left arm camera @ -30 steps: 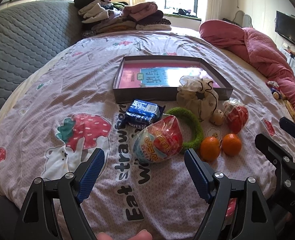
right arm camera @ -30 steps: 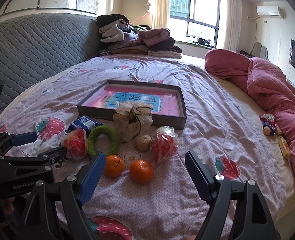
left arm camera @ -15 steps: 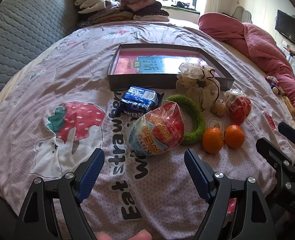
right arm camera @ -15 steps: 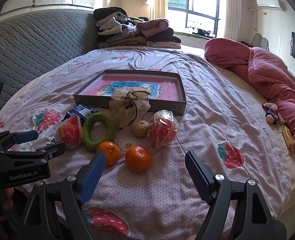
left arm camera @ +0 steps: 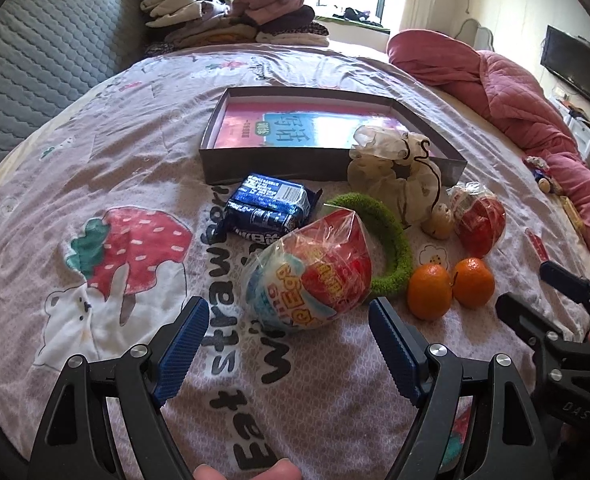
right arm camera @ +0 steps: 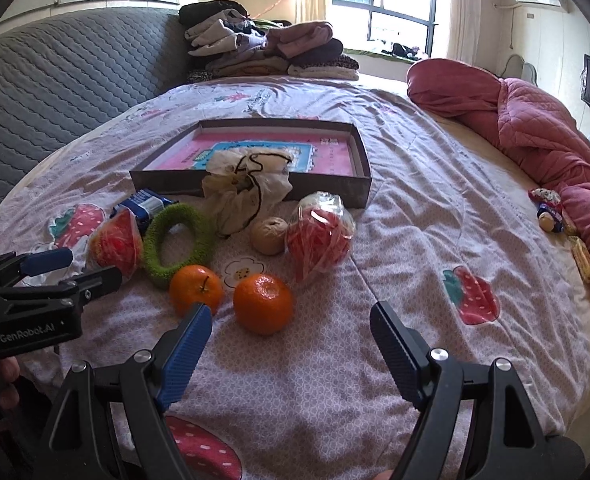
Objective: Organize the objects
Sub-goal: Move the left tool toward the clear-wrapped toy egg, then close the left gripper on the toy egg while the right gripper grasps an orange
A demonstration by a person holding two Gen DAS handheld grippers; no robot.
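A shallow grey box [left arm camera: 279,168] with a pink book inside lies on the bed; it also shows in the right wrist view [right arm camera: 335,188]. In front of it lie a blue snack pack [left arm camera: 269,206], a bagged red and blue snack [left arm camera: 311,276], a green ring [left arm camera: 395,240], a cream drawstring pouch [left arm camera: 395,176], a beige ball [right arm camera: 270,235], a bagged red snack [right arm camera: 319,240] and two oranges [right arm camera: 263,304] [right arm camera: 195,290]. My left gripper [left arm camera: 289,344] is open just before the bagged snack. My right gripper [right arm camera: 291,344] is open just before the nearer orange.
The bed has a strawberry-print sheet [left arm camera: 135,248]. A grey quilted headboard [right arm camera: 75,80] stands at the left, folded clothes [right arm camera: 263,44] at the far end, a pink quilt [right arm camera: 535,120] along the right. Small toys [right arm camera: 549,212] lie by the quilt.
Both grippers have moved forward toward the objects, which now look larger and nearer. Both stay open; nothing was taken hold of.
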